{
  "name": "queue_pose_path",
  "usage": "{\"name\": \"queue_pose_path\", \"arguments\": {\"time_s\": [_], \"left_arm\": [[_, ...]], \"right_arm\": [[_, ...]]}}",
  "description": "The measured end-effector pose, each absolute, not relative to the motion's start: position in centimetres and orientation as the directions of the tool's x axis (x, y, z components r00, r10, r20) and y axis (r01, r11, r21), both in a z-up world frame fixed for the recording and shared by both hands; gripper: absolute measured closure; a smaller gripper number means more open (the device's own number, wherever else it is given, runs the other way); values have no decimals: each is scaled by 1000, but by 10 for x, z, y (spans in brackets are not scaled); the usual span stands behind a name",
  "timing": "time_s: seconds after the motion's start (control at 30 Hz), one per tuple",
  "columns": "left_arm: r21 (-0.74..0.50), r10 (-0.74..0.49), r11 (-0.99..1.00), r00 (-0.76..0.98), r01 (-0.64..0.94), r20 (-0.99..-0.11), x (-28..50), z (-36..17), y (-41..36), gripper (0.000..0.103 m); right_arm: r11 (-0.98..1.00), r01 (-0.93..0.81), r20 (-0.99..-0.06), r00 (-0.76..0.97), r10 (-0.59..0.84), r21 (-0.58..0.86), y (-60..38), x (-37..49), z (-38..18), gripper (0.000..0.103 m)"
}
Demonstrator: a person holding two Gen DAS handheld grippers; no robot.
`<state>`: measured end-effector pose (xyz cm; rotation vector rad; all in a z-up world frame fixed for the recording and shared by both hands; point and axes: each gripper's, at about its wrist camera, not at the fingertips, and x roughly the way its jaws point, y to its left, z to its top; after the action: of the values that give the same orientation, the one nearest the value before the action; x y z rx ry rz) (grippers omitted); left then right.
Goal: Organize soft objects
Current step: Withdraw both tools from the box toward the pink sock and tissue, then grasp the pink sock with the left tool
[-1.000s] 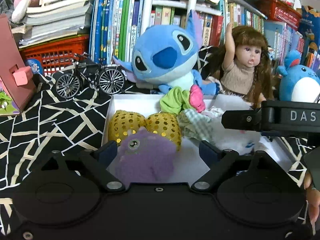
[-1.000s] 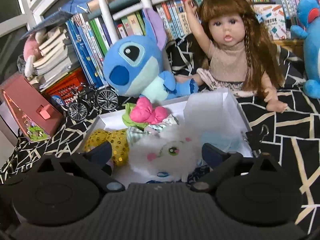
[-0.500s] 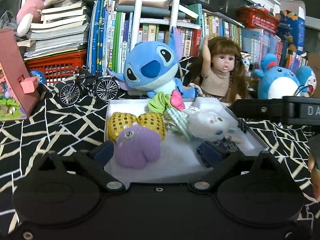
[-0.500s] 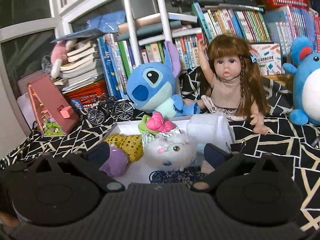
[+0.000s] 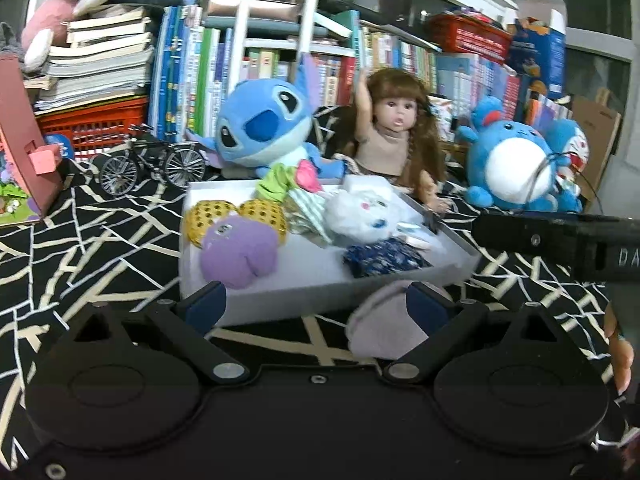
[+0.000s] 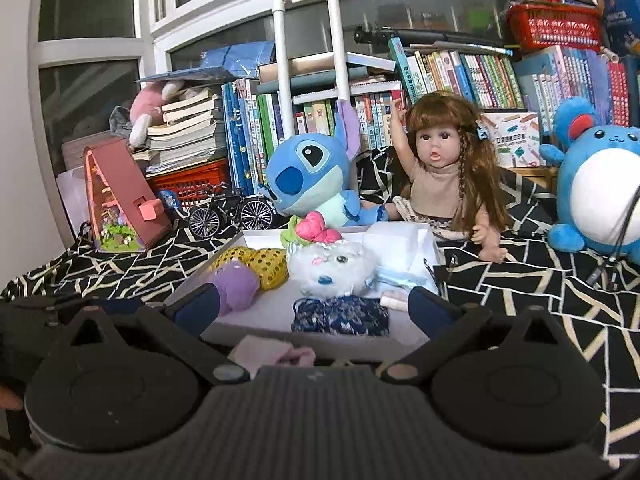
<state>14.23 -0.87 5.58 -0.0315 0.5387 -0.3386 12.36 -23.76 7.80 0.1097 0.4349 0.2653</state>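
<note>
Both tongs spread wide, empty, before the white tray (image 5: pixel 320 288).
Left tongs (image 5: pixel 316 304) and right tongs (image 6: pixel 312 308) level, low in frame; grey-pink soft toy (image 5: pixel 384 332) lying between left fingers.

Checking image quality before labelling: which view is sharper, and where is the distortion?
Left wrist view: soft motion blur, the white tray's near edge smeared. Right wrist view: sharper, the brown-haired doll's face crisp. Both: fisheye bending at the borders, dim corners.

Pale pink cloth (image 6: pixel 272 354) (half hidden by right gripper (image 6: pixel 314 306)); identity unclear
</note>
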Motion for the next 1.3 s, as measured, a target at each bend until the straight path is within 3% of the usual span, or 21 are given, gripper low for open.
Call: {"name": "queue_pose_path", "arguments": {"time_s": [0.33,0.7,1.3], "left_arm": [[-168,-403,913,770,371,-495,127,54,-17,4],[-177,-422,904,752,389,-506,135,47,-48,3],[-134,-361,925,715,355,-598,162,28,-96,4]], "right_arm": [[975,-169,-368,906,210,141,-246,66,44,0],[975,-201,-408,886,221,92,-227,42,17,0],[972,-228,-437,871,226,48,-205,44,9,0]]}}
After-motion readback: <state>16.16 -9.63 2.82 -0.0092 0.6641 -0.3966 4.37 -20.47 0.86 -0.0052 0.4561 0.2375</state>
